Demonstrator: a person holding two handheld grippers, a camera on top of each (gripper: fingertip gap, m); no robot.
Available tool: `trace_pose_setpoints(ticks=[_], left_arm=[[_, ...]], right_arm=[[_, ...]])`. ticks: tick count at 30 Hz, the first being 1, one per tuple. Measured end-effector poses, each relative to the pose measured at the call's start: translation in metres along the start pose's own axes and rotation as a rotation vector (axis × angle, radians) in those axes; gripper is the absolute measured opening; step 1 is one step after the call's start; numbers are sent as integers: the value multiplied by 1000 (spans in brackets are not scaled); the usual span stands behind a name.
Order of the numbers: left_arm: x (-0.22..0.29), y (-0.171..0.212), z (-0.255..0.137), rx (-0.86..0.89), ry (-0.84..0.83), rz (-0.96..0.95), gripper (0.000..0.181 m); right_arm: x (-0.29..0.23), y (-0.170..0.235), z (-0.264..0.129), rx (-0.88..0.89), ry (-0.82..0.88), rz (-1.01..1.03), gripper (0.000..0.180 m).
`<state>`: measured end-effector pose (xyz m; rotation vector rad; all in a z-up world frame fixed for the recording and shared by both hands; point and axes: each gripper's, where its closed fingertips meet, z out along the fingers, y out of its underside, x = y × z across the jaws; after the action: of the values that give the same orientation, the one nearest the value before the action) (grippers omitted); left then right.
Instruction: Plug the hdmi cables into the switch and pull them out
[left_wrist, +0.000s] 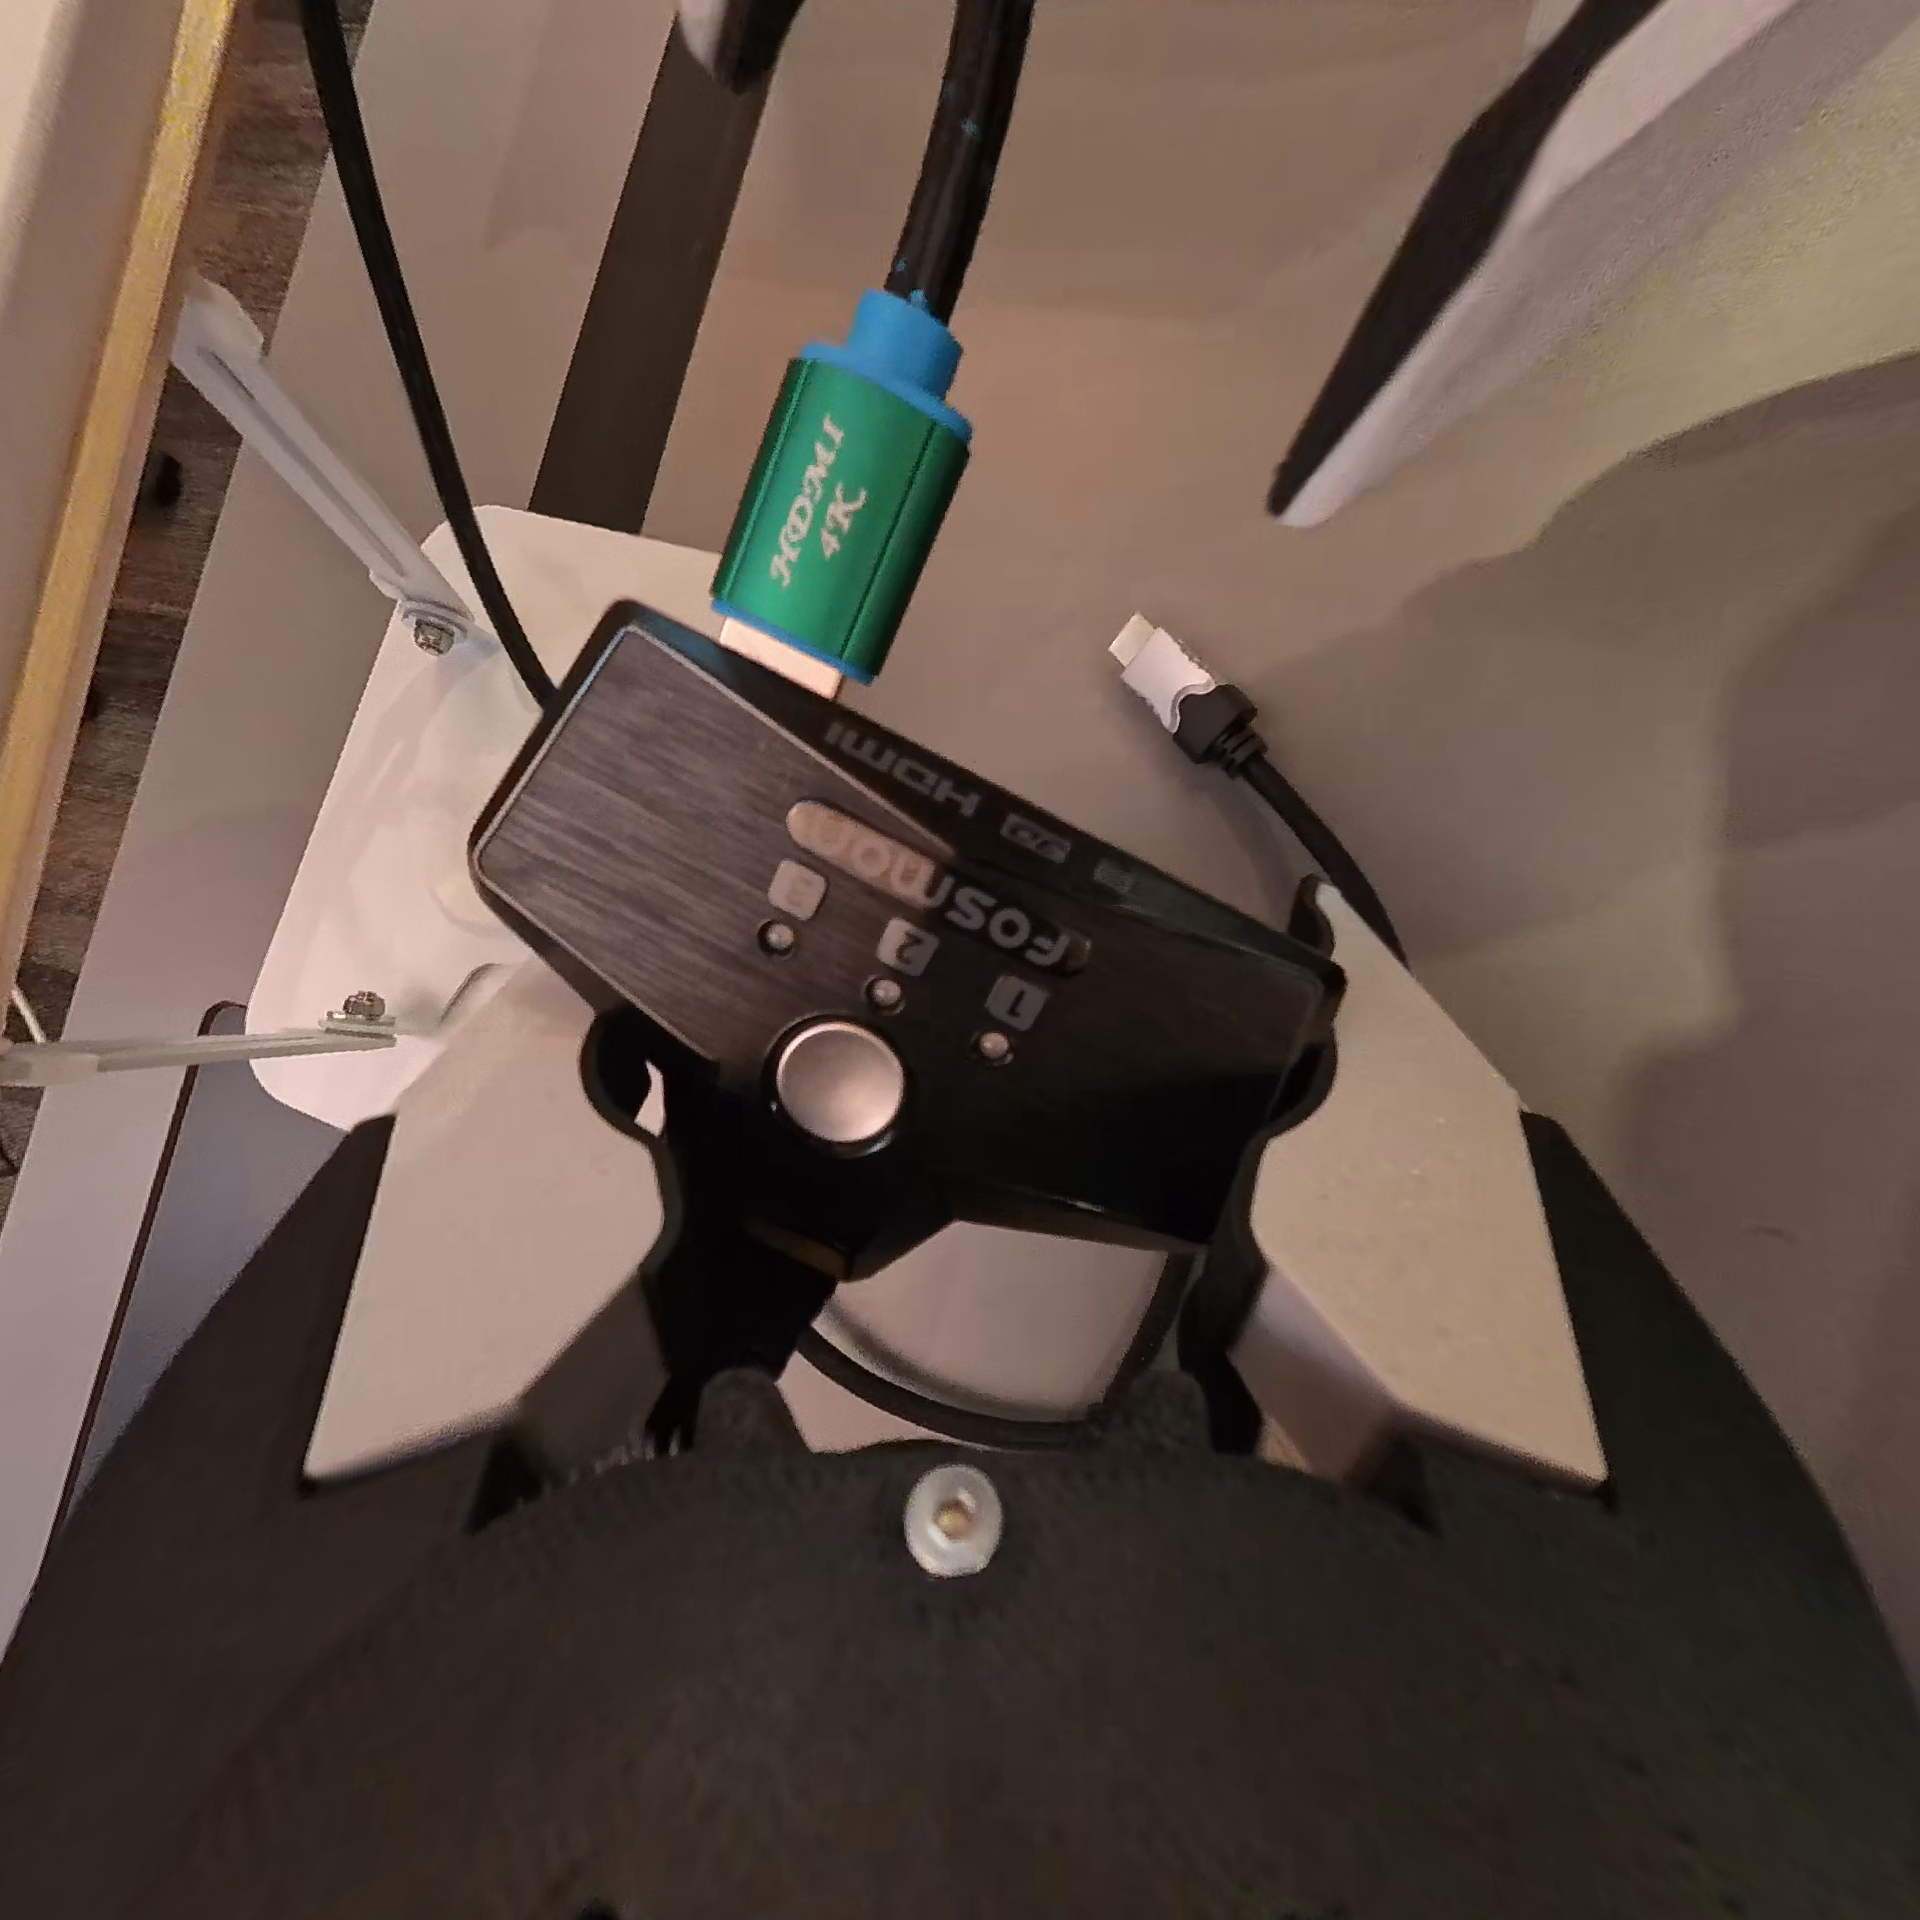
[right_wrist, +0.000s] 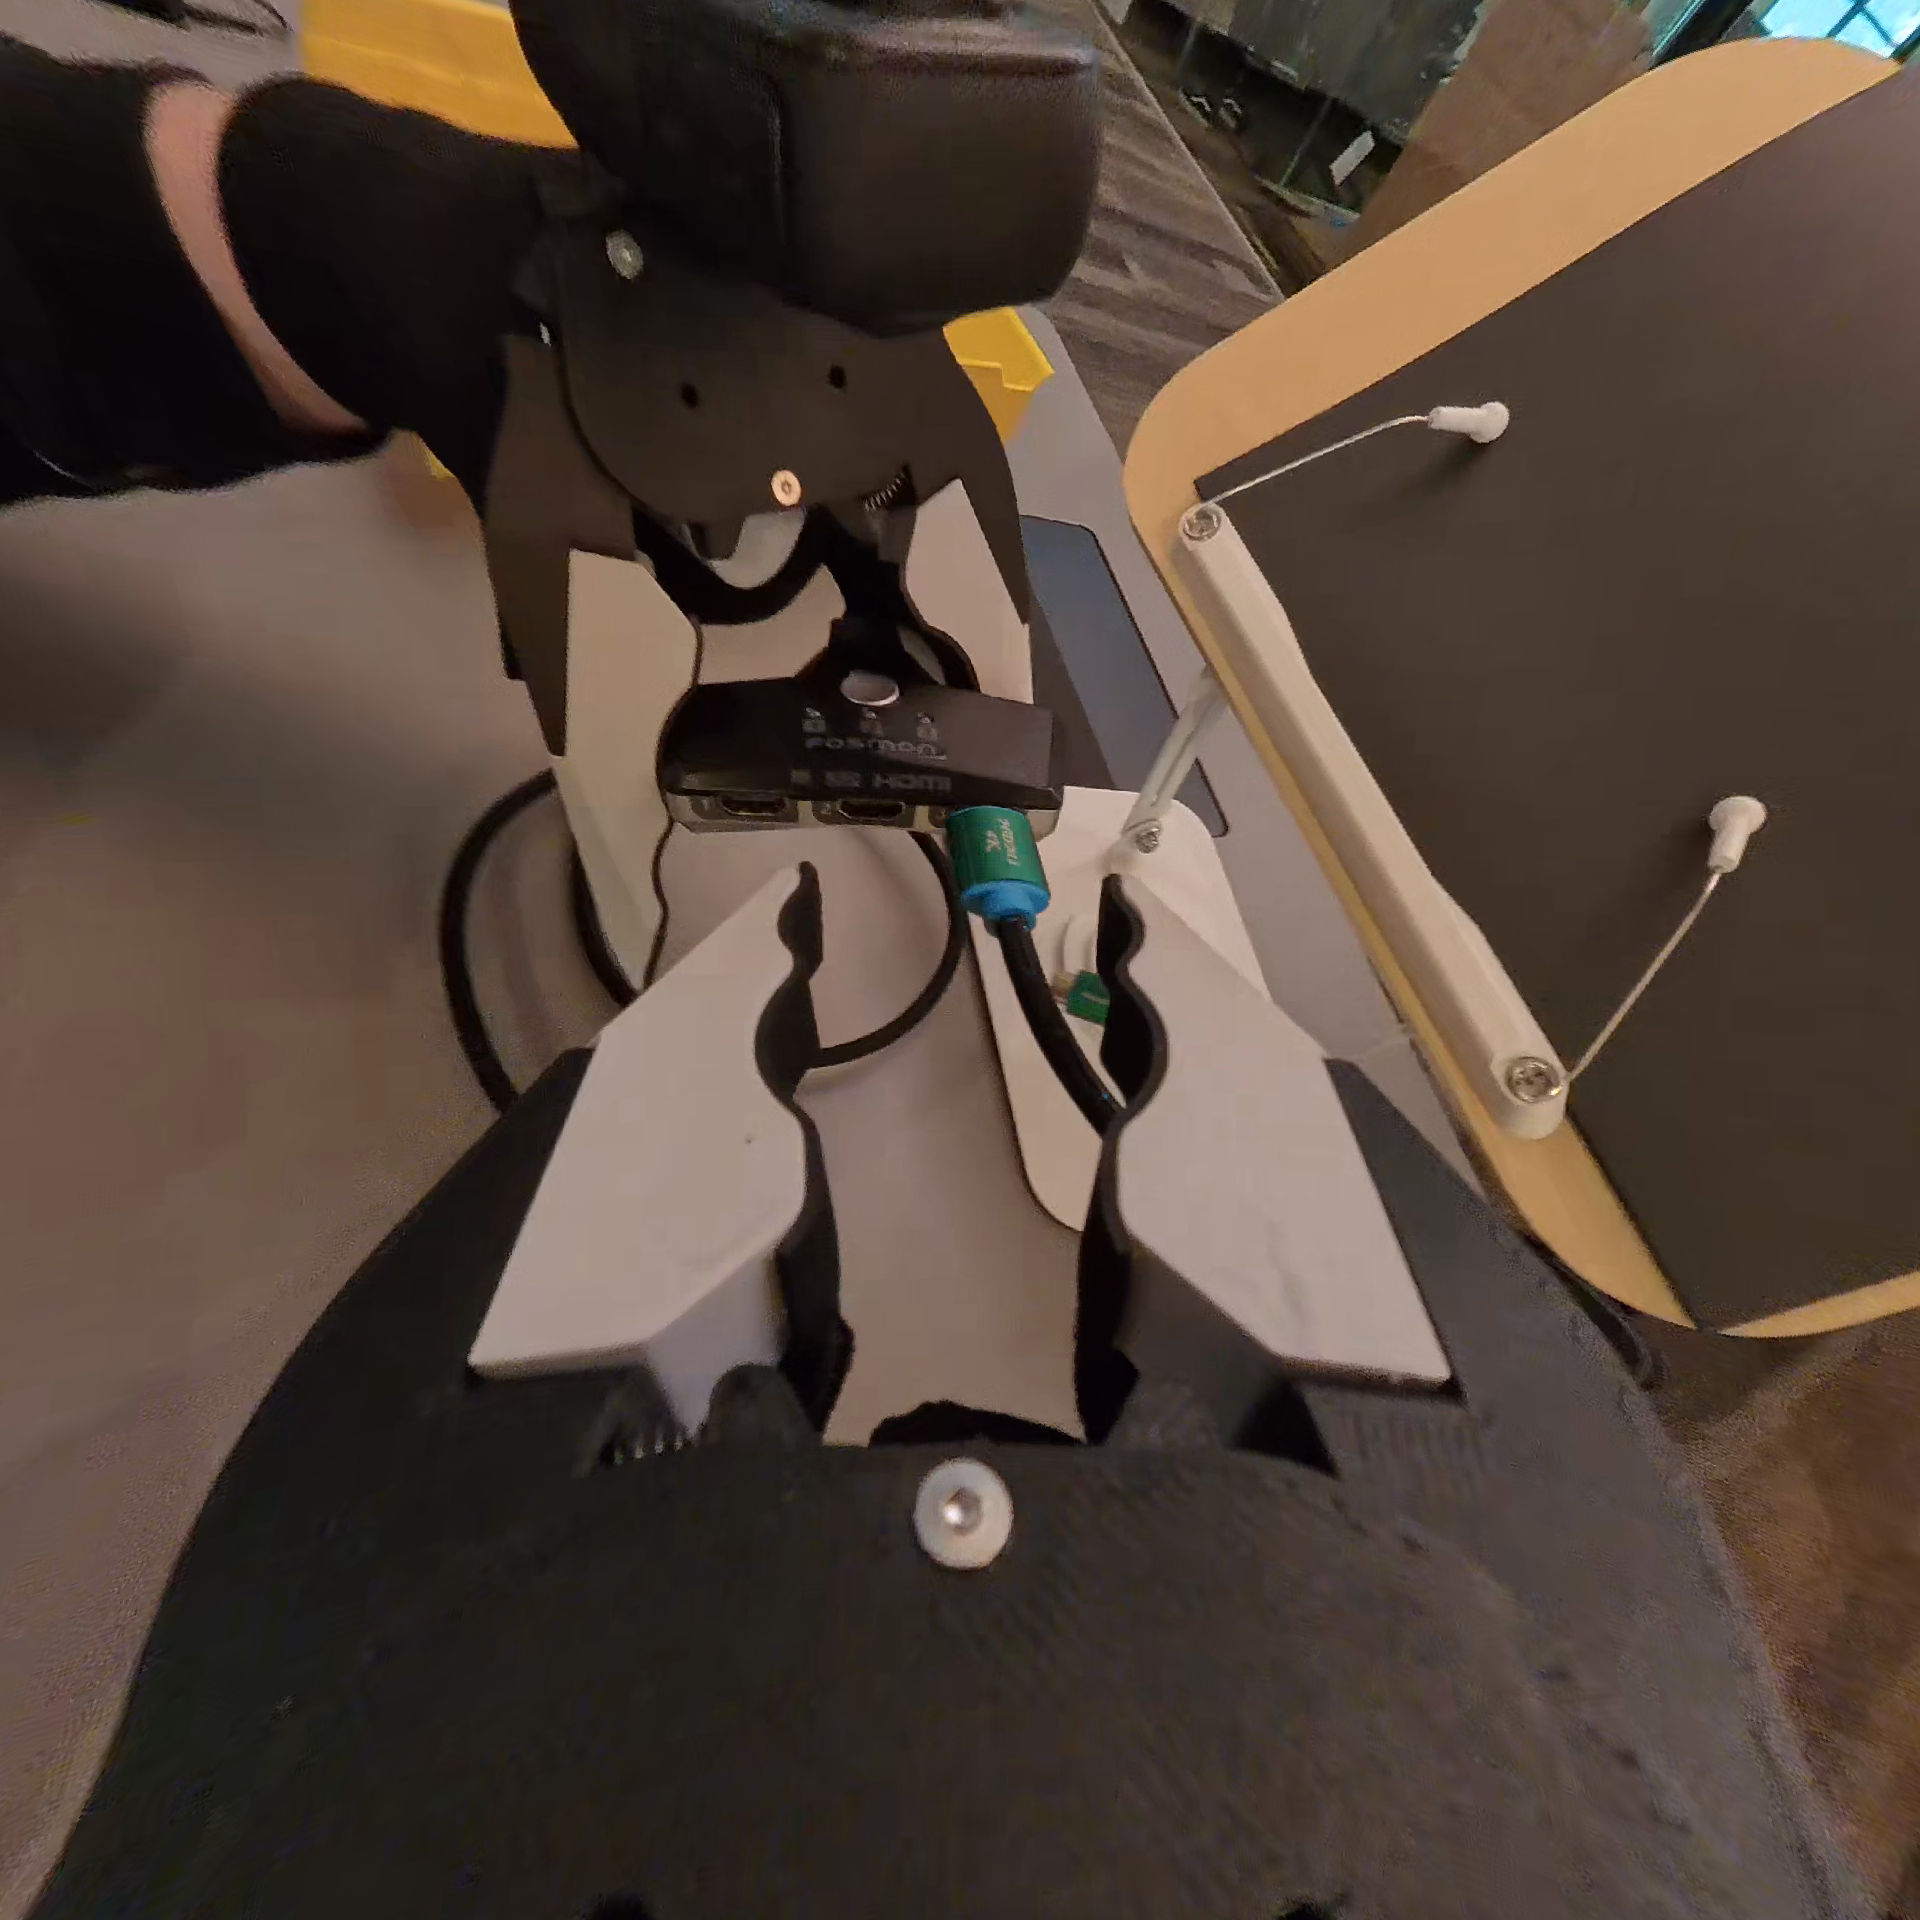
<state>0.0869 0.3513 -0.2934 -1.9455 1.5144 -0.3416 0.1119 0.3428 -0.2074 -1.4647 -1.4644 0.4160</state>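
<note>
My left gripper is shut on the black HDMI switch, pinching its near end and holding it above the table. A green HDMI plug with a blue collar sits in the switch's far-side port, and its black cable runs away. In the right wrist view the same plug is in the rightmost port of the switch, with two ports beside it empty. My right gripper is open, its fingers on either side of the cable just behind the plug. A gloved hand holds the left gripper.
A white-and-grey HDMI plug lies loose on the table to the right. A second green plug rests on a white plate. A tan-edged black board stands close on the right. A black cable loop lies on the left. Spacing between my two grippers at the tips: around 9 cm.
</note>
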Motion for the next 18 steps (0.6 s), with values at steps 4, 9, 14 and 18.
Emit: trace_pose_setpoints(ticks=[4,9,14,18], left_arm=[[-1,1,1,1,1,-9,122],[2,-3,0,11,2,10,122],[-1,-5,-9,40,3,-3,121],[0,-9,-16,80,27,-12,121]], right_arm=[[15,2,1,-70,143,-149,59],[26,-3,-20,-92,164,-155,55],[24,-1,-69,15,84,-29,24],[8,33,-69,-14,-9,104,52]])
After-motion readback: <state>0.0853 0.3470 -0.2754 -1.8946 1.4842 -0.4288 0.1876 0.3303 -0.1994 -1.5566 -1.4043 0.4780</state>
